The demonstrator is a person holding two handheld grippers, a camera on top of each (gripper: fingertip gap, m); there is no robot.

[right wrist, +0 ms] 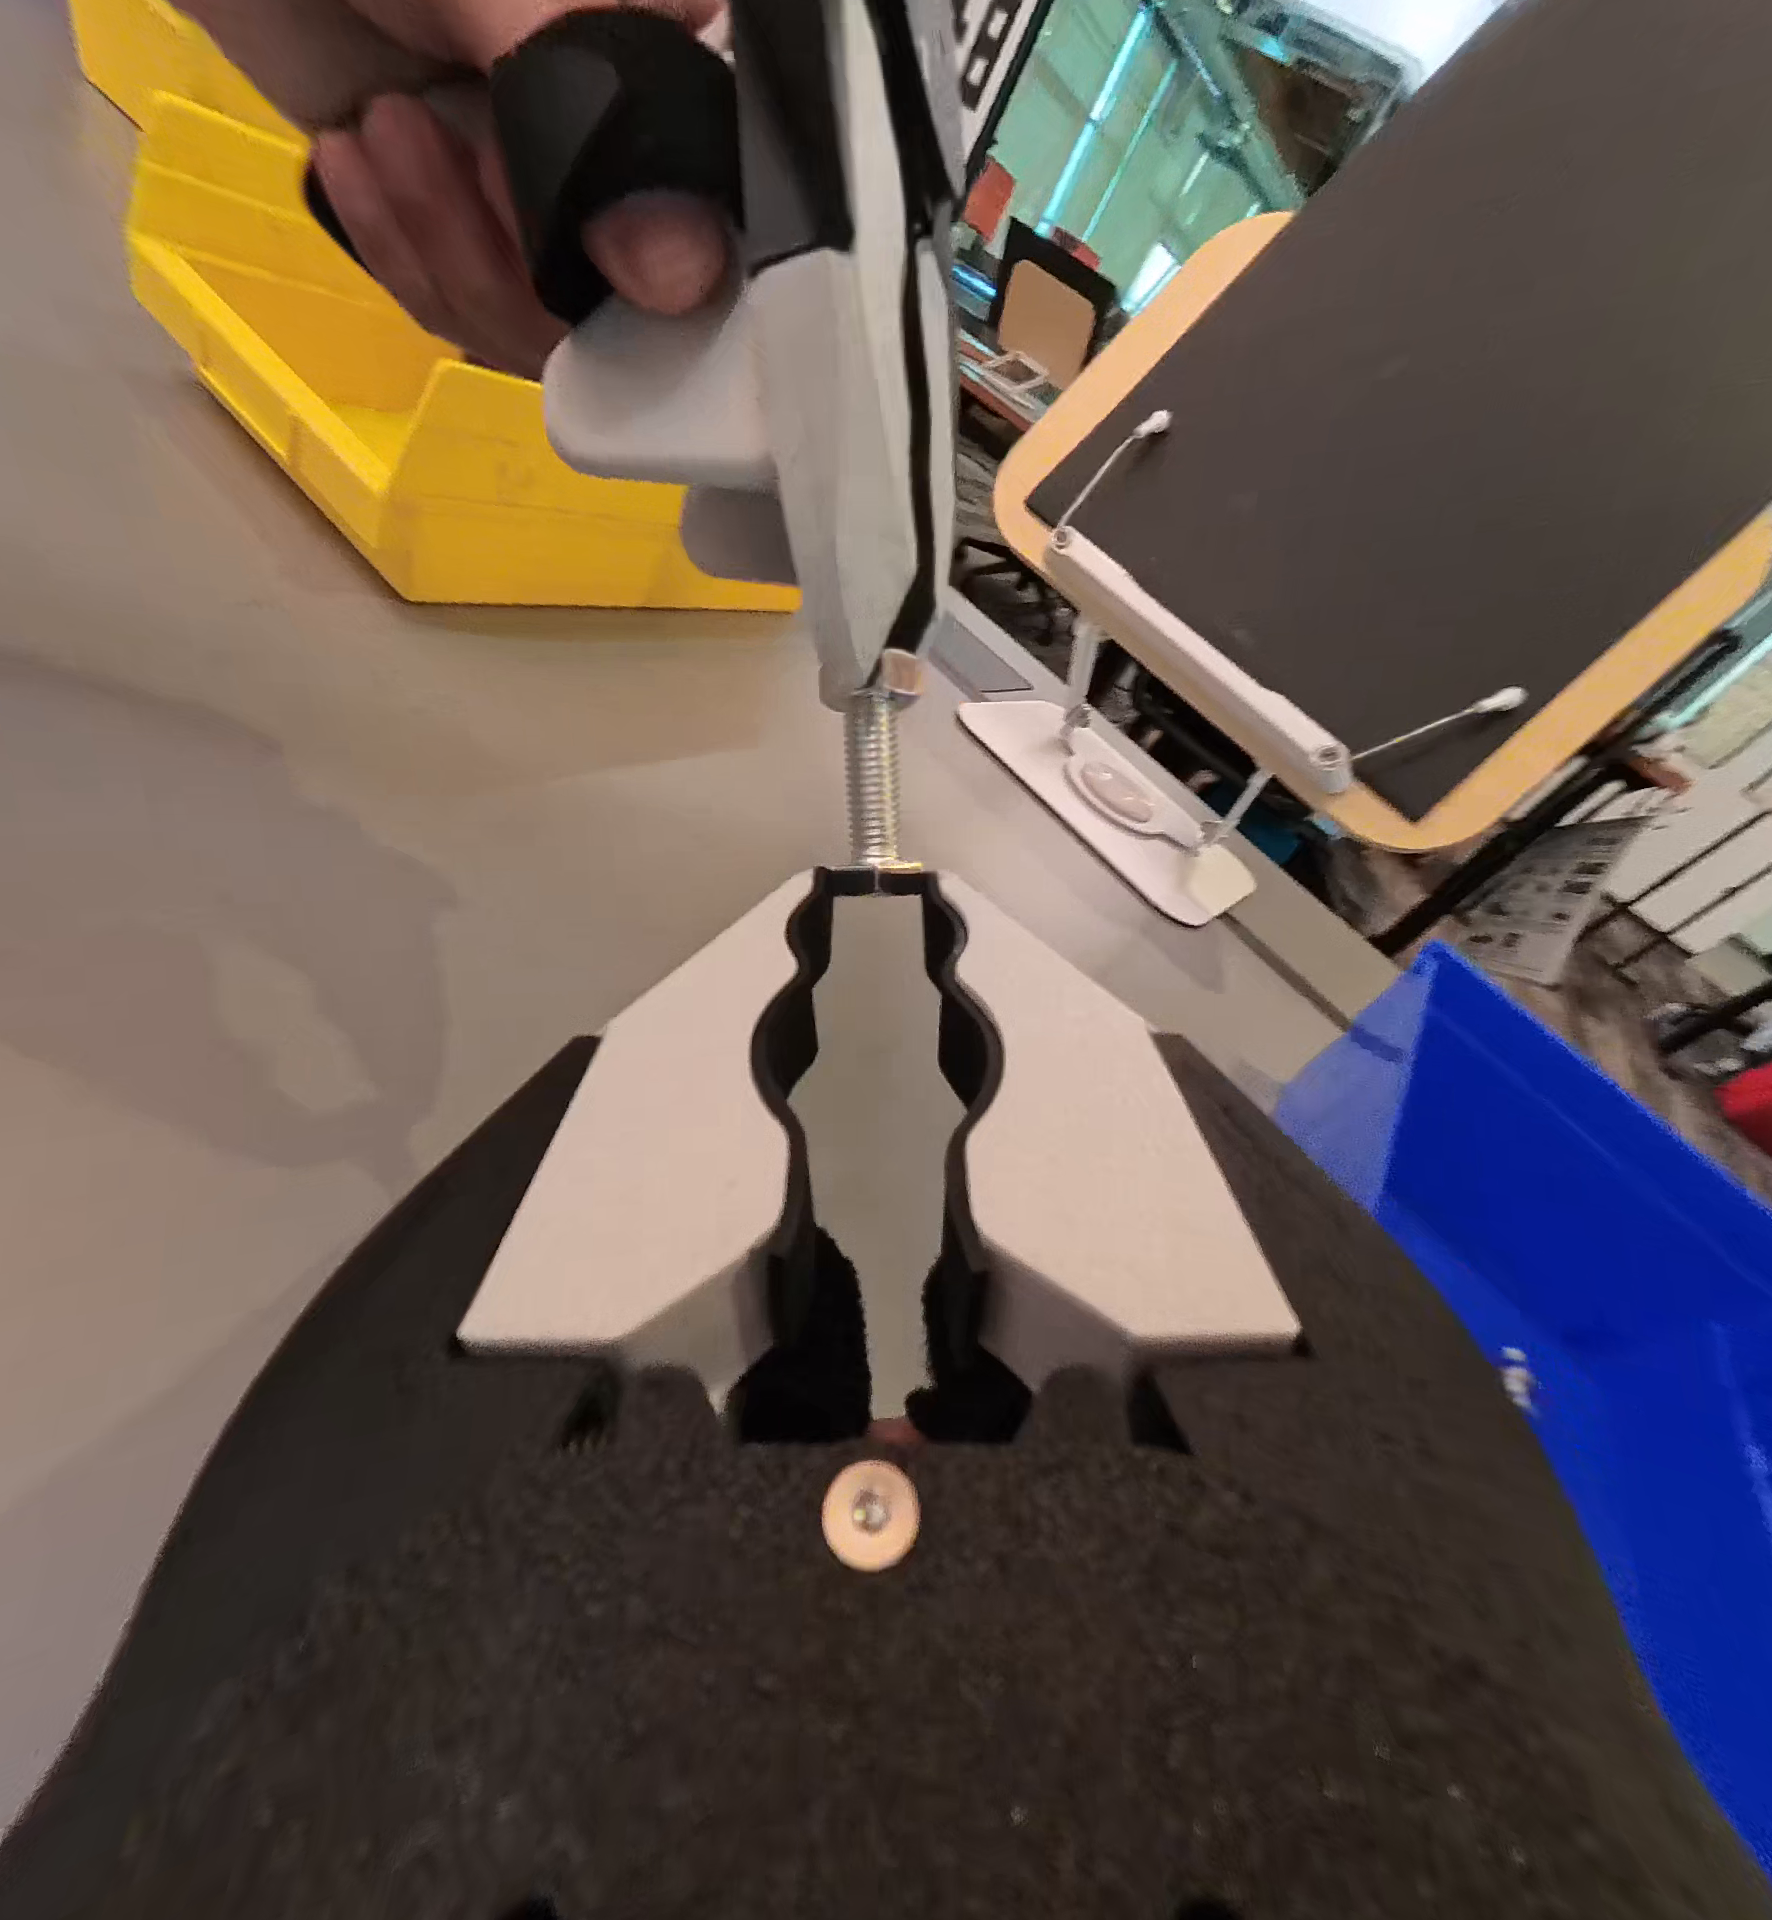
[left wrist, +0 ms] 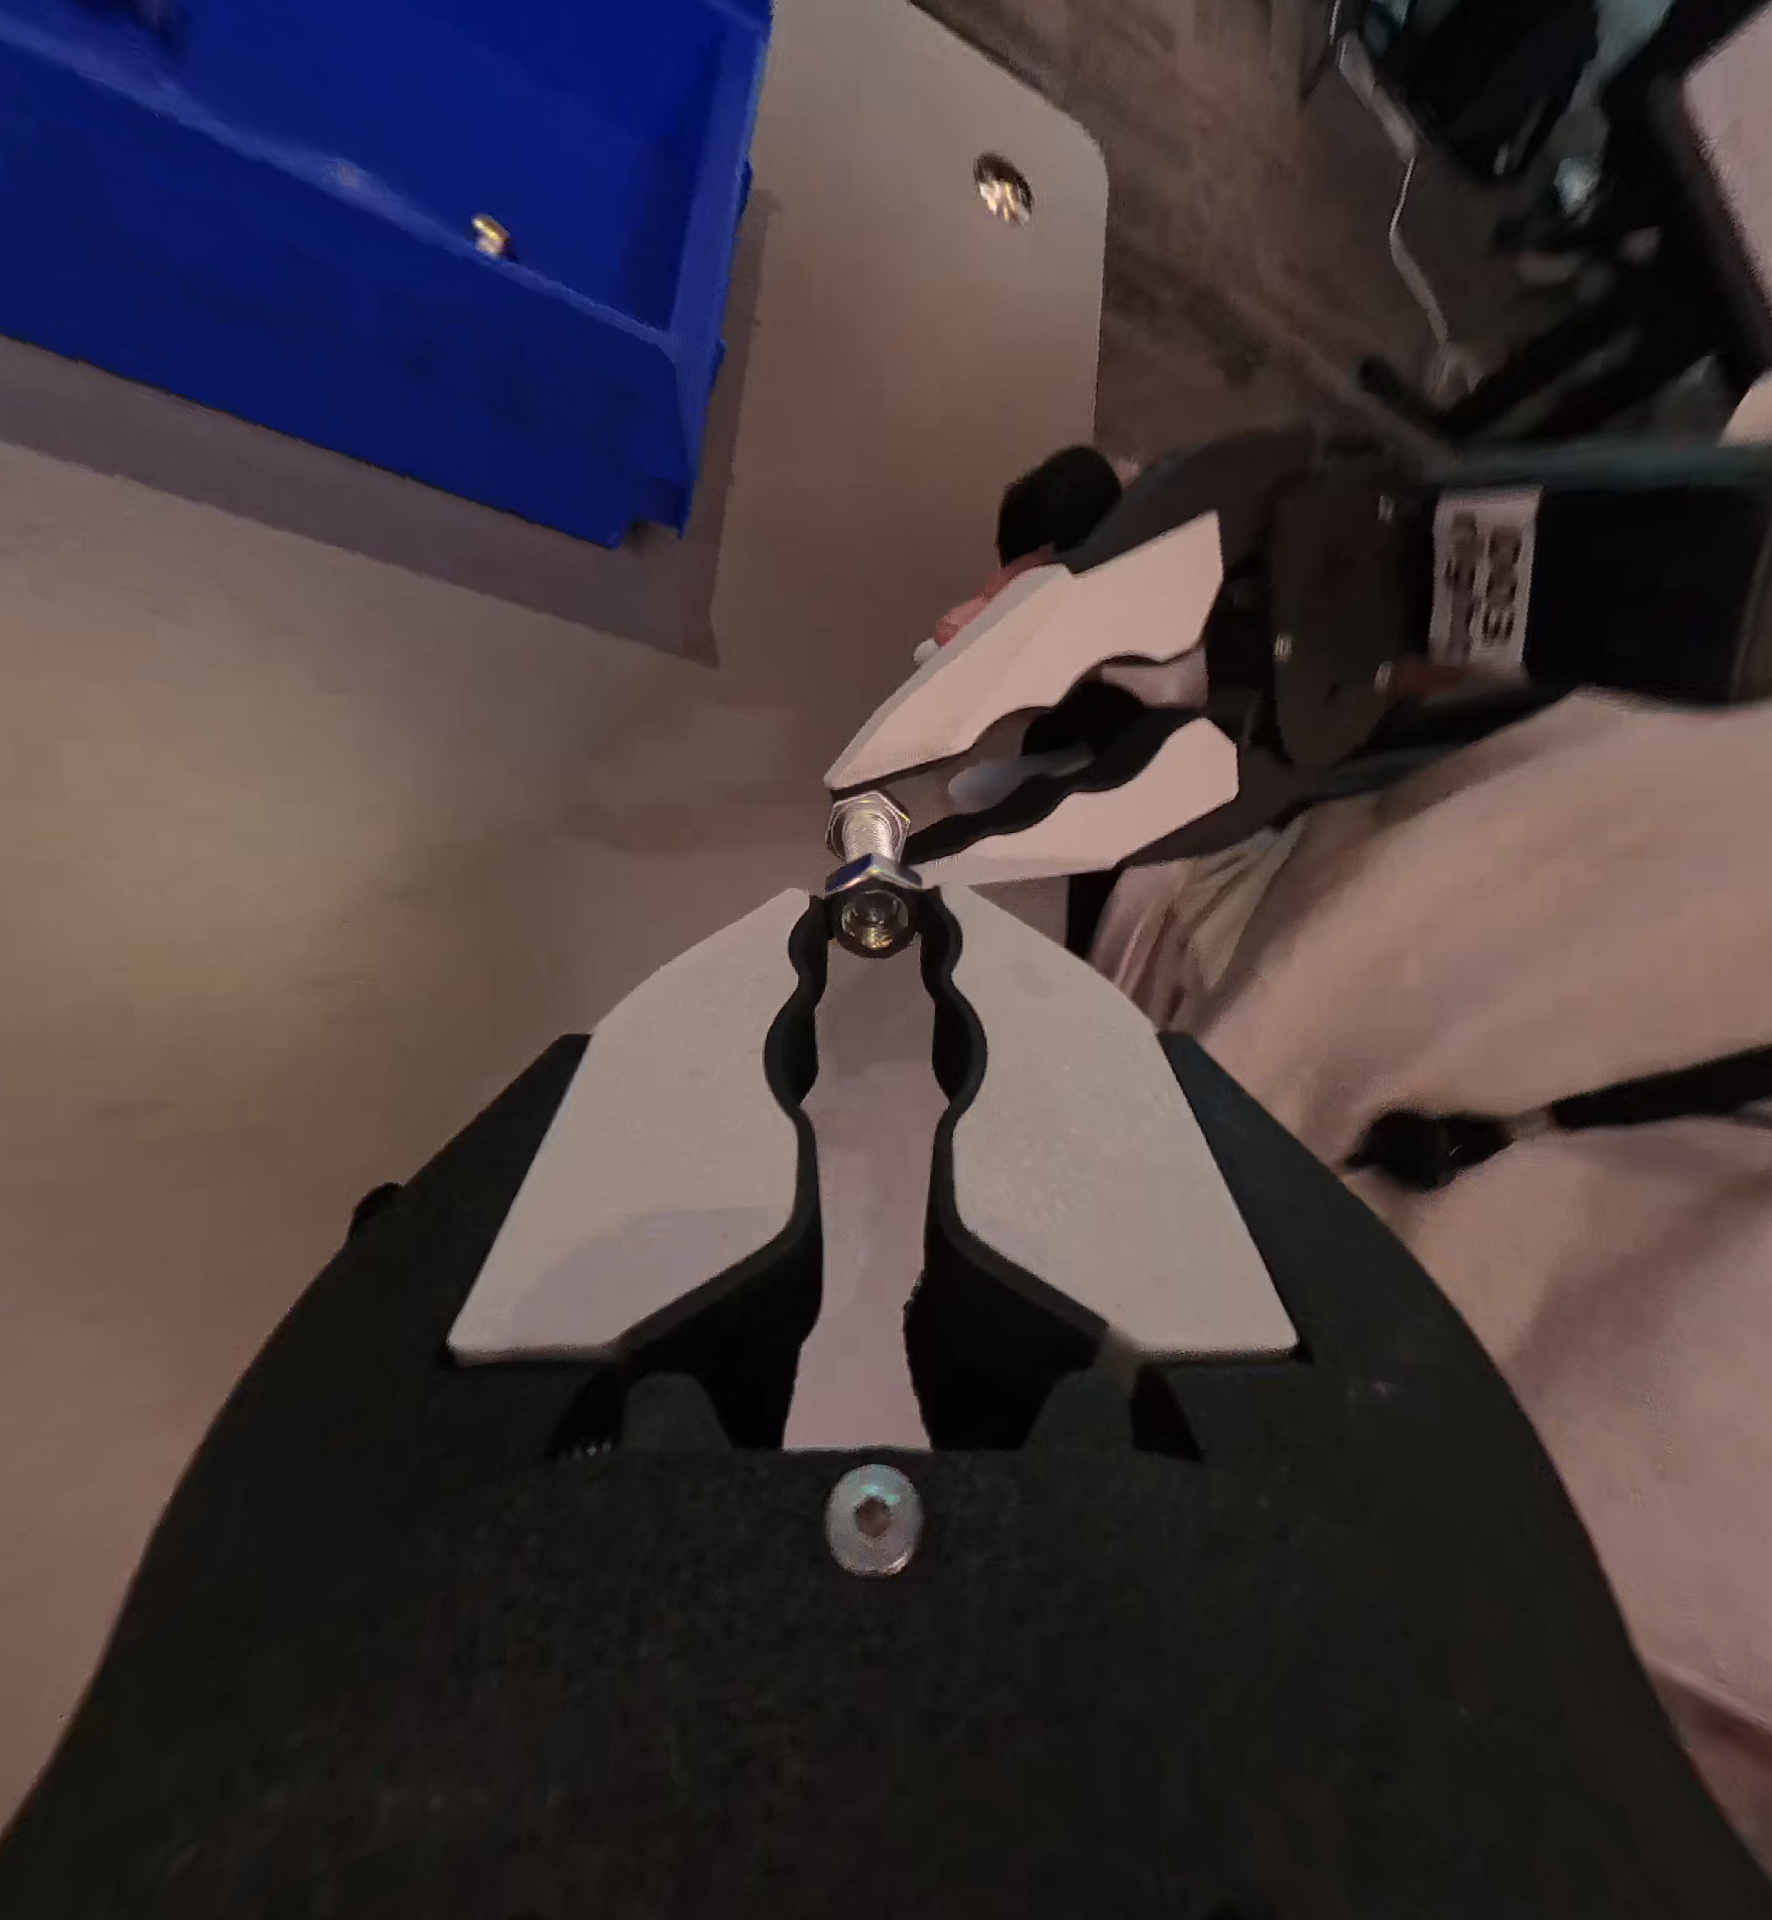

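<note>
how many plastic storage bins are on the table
2. A blue bin at the table's edge near the right gripper; a yellow bin behind the left gripper. Others may sit outside the frame.

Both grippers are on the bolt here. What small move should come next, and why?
Probably twist the right gripper about the bolt: it pinches the nut at the thread's tip, while the left gripper clamps the bolt head, with most thread bare.

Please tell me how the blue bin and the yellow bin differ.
The blue bin lies at the right hand-held gripper's right, near the table edge; the yellow bin lies far left, partly behind a person's hand. The left wrist view shows a small brass-coloured part in the blue bin; the yellow bin's inside is hidden. Both are open-fronted plastic bins.
</note>
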